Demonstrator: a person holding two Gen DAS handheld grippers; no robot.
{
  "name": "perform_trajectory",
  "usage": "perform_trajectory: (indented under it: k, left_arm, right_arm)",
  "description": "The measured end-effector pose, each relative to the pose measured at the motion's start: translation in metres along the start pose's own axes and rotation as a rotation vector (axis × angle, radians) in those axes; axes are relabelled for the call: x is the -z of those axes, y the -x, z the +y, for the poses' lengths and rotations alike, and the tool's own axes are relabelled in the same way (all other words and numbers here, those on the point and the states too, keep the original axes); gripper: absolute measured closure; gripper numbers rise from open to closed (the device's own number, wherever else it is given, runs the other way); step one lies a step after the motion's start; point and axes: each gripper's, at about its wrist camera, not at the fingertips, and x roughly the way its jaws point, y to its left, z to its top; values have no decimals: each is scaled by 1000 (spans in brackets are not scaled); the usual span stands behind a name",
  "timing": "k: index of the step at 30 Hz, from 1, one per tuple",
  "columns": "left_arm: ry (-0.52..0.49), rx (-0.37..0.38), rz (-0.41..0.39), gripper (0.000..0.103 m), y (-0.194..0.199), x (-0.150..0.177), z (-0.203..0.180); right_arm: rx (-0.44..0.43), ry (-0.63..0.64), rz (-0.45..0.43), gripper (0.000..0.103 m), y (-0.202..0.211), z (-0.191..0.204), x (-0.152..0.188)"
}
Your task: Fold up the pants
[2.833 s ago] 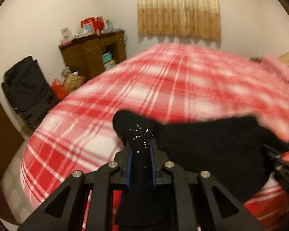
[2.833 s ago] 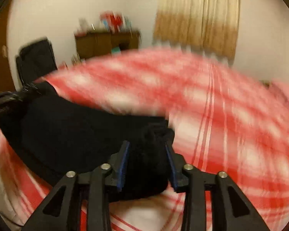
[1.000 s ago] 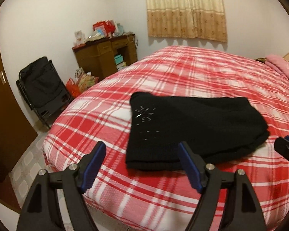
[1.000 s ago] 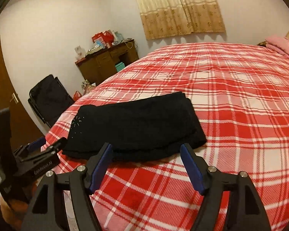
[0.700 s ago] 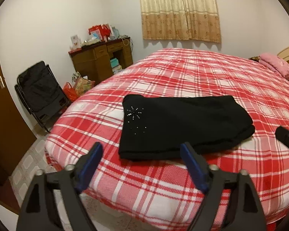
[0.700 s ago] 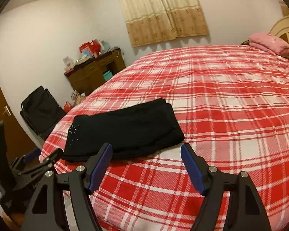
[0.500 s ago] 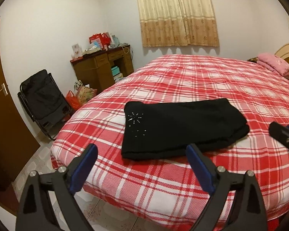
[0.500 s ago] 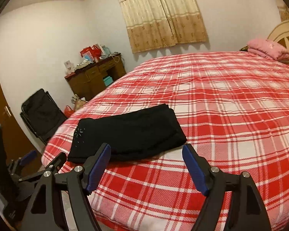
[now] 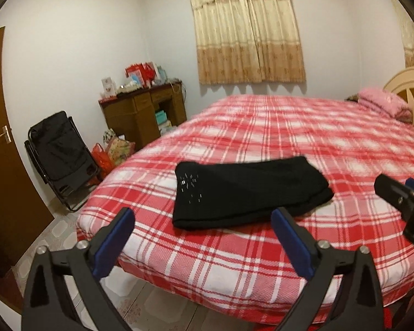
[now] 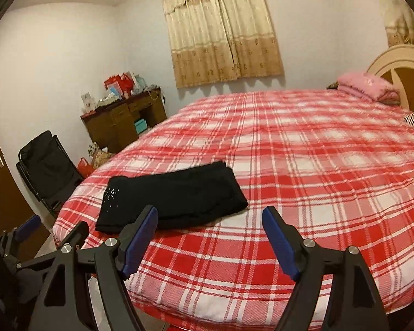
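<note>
The black pants [image 9: 248, 190] lie folded into a flat rectangle near the front corner of the red plaid bed [image 9: 289, 138], small sparkles on their left end. They also show in the right wrist view [image 10: 174, 195]. My left gripper [image 9: 202, 220] is open and empty, held back off the bed's front edge. My right gripper [image 10: 209, 220] is open and empty, also back from the pants; its tip [image 9: 400, 195] shows at the right of the left wrist view. The left gripper [image 10: 27, 237] shows at the lower left of the right wrist view.
A black folding chair [image 9: 60, 160], a wooden desk [image 9: 143, 113] with boxes on top and bags [image 9: 110, 151] beside it stand left of the bed. A brown door [image 9: 2, 165] is at far left. Pink bedding [image 10: 367, 85] lies by the headboard [image 10: 400, 69].
Both grippers let go of the pants, opened, and pulled back and up from the bed. The pants now lie folded and still.
</note>
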Motion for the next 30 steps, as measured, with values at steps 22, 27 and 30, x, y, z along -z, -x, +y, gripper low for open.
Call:
perform_trajectory:
  k: [22,27,30]
  left_arm:
    - [22,-40,-213,0,64,-15,2]
    - [26,-37,-213,0,65,-16,4]
    - [21,-33,-206,0,65,-15,3]
  right_arm:
    - [-13,46,-260,13,75,5,-11]
    - [-13,46,-255,12,75,6,-10]
    - [-13,44,-247,12,74,6,-9]
